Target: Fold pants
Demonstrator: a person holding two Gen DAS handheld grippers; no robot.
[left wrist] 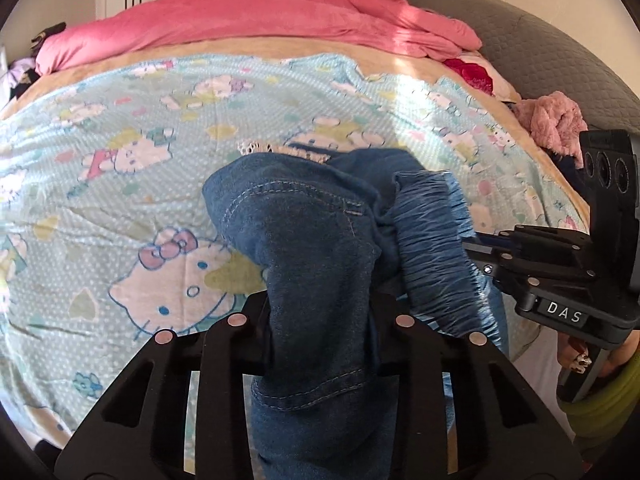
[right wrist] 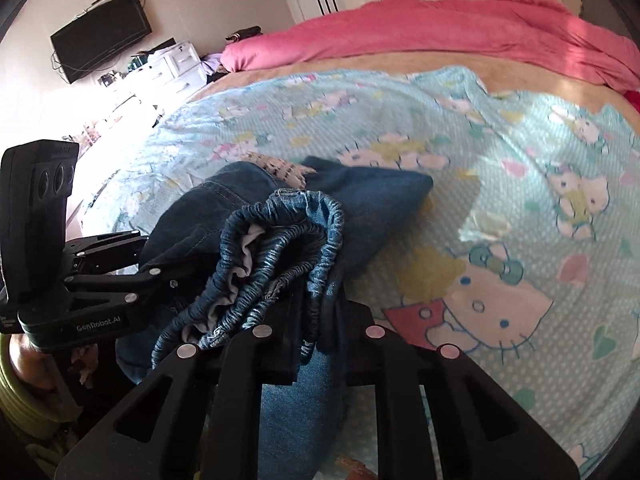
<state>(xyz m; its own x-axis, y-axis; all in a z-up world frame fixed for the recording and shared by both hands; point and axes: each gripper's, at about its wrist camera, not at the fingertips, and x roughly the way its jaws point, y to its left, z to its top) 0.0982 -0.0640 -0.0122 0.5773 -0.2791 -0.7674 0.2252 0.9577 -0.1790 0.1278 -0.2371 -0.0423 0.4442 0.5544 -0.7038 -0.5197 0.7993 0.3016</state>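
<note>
The blue denim pants (left wrist: 316,240) hang bunched above the Hello Kitty blanket (left wrist: 120,152) on the bed. My left gripper (left wrist: 320,320) is shut on a fold of the denim, which drapes down between its fingers. My right gripper (right wrist: 316,332) is shut on the pants (right wrist: 280,240) at the gathered elastic waistband (right wrist: 288,236). In the left wrist view the right gripper (left wrist: 476,244) comes in from the right, its tips buried in the waistband (left wrist: 436,248). In the right wrist view the left gripper (right wrist: 160,268) shows at the left, clamped into the denim.
A pink duvet (left wrist: 248,20) lies along the bed's far side. A grey headboard (left wrist: 540,52) and a pink fluffy garment (left wrist: 556,124) are at the right. A wall TV (right wrist: 100,36) and white drawers (right wrist: 176,64) stand beyond the bed's left side.
</note>
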